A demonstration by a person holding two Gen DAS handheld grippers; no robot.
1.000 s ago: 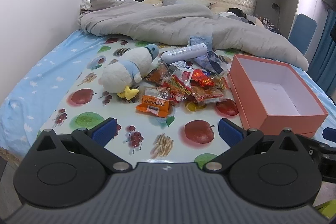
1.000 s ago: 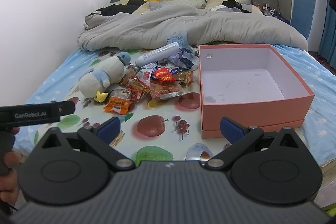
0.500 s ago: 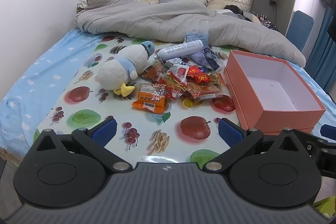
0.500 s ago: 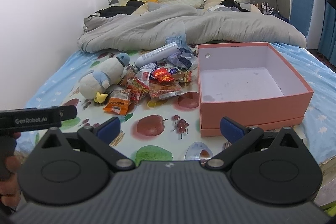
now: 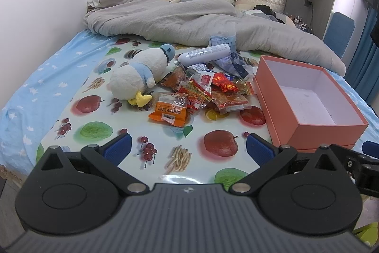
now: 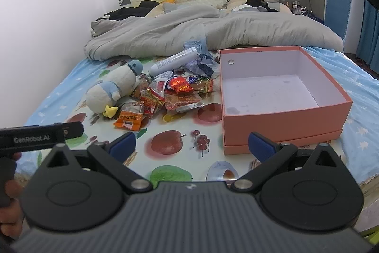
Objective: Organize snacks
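Note:
A heap of snack packets (image 5: 203, 91) lies on the fruit-print mat (image 5: 151, 134) on the bed, also in the right wrist view (image 6: 165, 96). An orange packet (image 5: 168, 112) lies nearest. An empty salmon-pink box (image 5: 308, 101) stands to the right of the heap, open, also in the right wrist view (image 6: 279, 96). My left gripper (image 5: 188, 148) is open and empty, above the mat's near edge. My right gripper (image 6: 191, 145) is open and empty, in front of the box's left corner.
A white plush duck (image 5: 139, 74) lies left of the snacks. A white bottle (image 5: 203, 53) and crumpled blue bags (image 5: 232, 63) lie behind them. A grey duvet (image 5: 189, 23) covers the far bed. The left gripper's body (image 6: 40, 135) shows at left in the right wrist view.
Both grippers have drawn back and risen slightly, so the bed and objects sit a little farther away. Nothing on the bed has moved.

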